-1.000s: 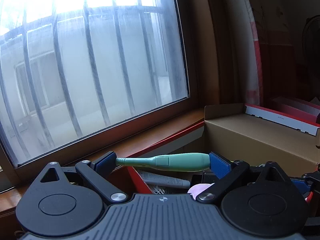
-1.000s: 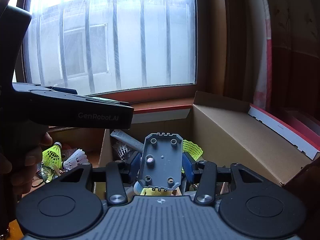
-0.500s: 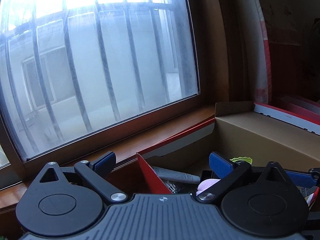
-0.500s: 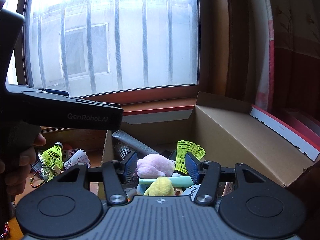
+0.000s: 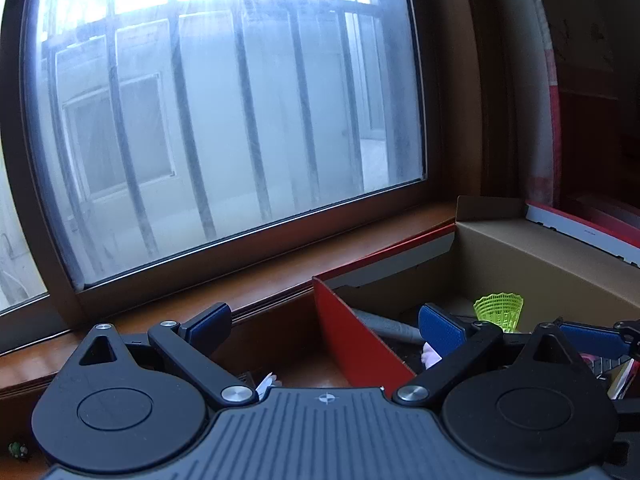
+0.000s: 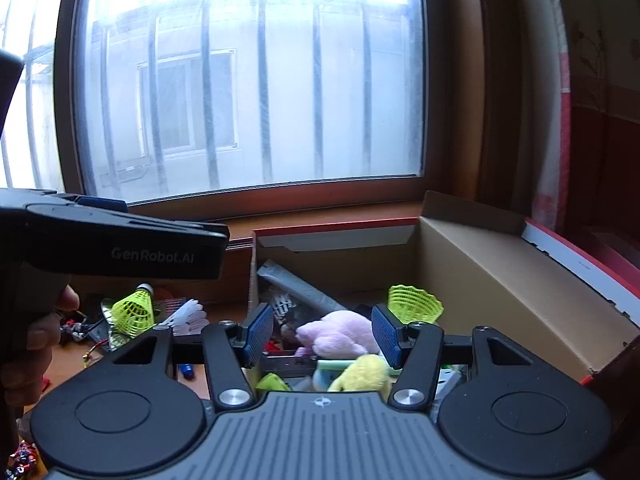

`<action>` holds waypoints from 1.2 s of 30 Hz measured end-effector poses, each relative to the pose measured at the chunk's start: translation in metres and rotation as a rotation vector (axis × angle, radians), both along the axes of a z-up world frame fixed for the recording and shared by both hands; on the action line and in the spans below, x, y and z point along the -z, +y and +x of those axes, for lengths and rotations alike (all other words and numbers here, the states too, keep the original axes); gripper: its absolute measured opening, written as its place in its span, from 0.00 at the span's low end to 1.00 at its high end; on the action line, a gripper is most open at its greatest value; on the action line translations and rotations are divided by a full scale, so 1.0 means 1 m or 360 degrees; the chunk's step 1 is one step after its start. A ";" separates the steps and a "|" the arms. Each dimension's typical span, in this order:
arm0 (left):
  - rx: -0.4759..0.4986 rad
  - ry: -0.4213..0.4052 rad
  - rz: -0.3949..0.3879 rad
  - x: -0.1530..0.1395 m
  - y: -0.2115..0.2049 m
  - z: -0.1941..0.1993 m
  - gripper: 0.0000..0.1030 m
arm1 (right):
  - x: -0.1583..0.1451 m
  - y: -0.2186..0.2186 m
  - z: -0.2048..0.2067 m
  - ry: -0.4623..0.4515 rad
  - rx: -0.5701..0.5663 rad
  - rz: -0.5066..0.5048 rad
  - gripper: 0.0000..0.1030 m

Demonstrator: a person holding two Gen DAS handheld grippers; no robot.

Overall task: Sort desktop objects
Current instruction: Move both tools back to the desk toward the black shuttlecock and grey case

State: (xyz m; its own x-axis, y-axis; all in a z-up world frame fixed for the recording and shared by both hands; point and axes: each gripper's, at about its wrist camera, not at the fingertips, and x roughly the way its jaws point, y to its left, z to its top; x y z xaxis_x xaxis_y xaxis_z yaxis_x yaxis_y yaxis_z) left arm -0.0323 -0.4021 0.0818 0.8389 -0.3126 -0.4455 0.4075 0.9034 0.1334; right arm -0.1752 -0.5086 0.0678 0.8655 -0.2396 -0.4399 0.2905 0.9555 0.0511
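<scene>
Now both grippers (image 5: 325, 326) (image 6: 323, 334) empty, open.

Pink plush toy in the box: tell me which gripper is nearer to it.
Right. The right gripper hangs open directly over the pink plush toy in the cardboard box. The left gripper, also open, straddles the box's red left wall, off to the toy's left.

The left gripper (image 5: 324, 324) has let go of the teal pen and slid left, empty, jaws wide. The right gripper (image 6: 322, 334) has dropped the grey plate into the box (image 6: 500, 276), its jaws just opening.
</scene>
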 end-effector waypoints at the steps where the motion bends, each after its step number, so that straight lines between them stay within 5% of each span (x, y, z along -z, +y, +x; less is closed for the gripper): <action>1: -0.0015 0.0010 0.0003 0.001 0.006 -0.002 0.98 | 0.000 0.003 0.001 0.0003 -0.0016 0.0002 0.56; 20: -0.0705 0.0200 0.0046 0.030 0.182 -0.044 0.98 | 0.011 0.124 0.047 0.0148 -0.0653 -0.0025 0.63; 26: -0.0975 0.0378 0.0043 0.054 0.247 -0.067 0.98 | 0.022 0.177 0.056 0.0230 -0.0945 -0.0060 0.72; 36: -0.1246 0.0570 0.0001 0.076 0.306 -0.113 0.98 | 0.047 0.251 0.057 0.0392 -0.1304 -0.0108 0.73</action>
